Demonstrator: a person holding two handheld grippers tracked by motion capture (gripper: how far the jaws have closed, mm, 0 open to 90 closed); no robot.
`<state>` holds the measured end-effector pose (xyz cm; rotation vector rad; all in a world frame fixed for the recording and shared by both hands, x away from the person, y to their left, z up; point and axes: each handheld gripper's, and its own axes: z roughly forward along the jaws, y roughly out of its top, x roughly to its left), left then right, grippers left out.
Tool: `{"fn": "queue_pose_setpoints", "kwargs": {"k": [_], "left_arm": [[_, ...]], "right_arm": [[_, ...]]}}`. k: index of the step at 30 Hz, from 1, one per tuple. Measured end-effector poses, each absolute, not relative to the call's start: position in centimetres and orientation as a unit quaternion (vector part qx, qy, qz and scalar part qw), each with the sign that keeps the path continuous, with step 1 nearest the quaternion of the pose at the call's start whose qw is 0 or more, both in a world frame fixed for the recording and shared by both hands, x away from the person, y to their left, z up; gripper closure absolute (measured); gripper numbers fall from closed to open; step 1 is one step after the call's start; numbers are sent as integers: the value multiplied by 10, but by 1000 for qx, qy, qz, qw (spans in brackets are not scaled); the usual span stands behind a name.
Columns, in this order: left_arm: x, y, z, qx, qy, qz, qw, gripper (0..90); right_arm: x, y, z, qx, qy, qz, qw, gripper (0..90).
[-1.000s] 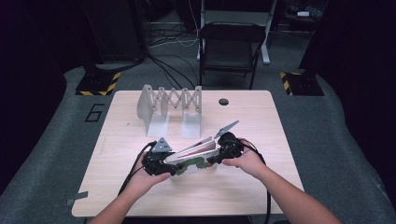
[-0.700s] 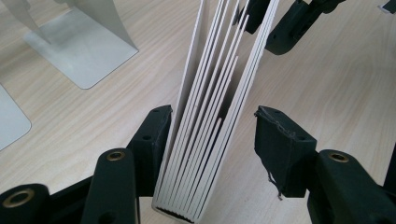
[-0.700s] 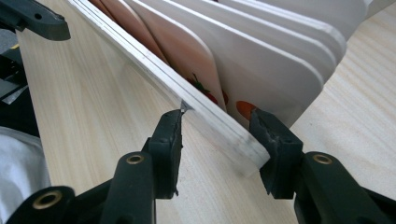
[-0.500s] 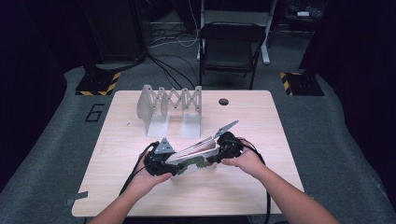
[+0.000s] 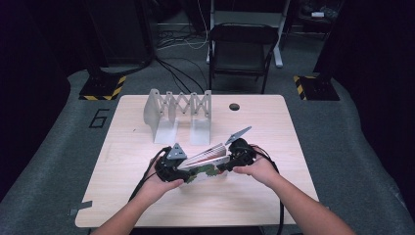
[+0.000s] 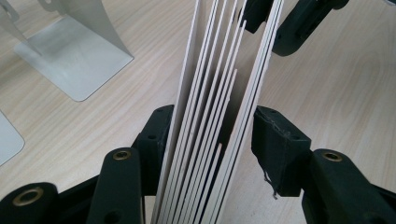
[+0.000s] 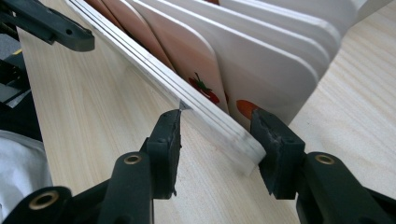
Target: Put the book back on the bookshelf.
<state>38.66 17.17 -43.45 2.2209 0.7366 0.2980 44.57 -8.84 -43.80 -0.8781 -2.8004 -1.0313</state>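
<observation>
Read one mark only: large numeral "6" on grey floor mat (image 5: 99, 118), left of table (image 5: 274, 196), in high view. Found no legible text, label or brand on board book (image 5: 208, 159) pages; printed pictures only.

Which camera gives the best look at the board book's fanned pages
The left gripper view: the board book runs straight up between the jaws, every page edge separate. The right gripper view shows its rounded corners and printed red pictures, but pages overlap. The high view shows it small, between both grippers.
</observation>
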Motion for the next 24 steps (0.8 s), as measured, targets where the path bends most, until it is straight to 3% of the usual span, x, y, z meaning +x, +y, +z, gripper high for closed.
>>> {"fn": "queue_pose_setpoints", "kwargs": {"k": [24], "left_arm": [[388, 161, -438, 880, 271, 111, 375, 598]], "right_arm": [[448, -103, -441, -300, -894, -333, 4, 521]]}}
